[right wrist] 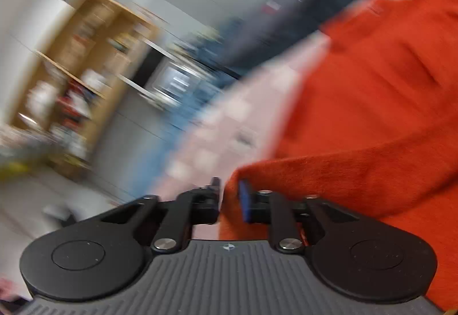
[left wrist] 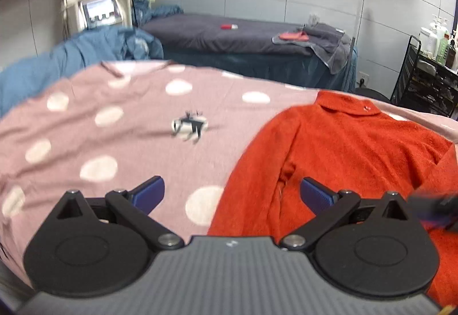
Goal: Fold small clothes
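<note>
A small red-orange knit sweater (left wrist: 343, 149) lies on a pink polka-dot cover (left wrist: 128, 126), collar toward the far side. My left gripper (left wrist: 232, 194) is open and empty, hovering over the sweater's left sleeve edge. In the right wrist view, my right gripper (right wrist: 230, 200) is shut on a fold of the red sweater (right wrist: 357, 114), with the cloth pinched between its fingers (right wrist: 244, 202). The right view is tilted and motion-blurred. The right gripper shows as a dark blur at the left view's right edge (left wrist: 438, 206).
A blue blanket (left wrist: 94, 51) lies behind the pink cover. A dark massage bed (left wrist: 229, 37) with a grey towel stands at the back. A black cart (left wrist: 429, 80) with bottles stands at right. A device with a screen (left wrist: 94, 3) and wooden shelves (right wrist: 86, 63) are at left.
</note>
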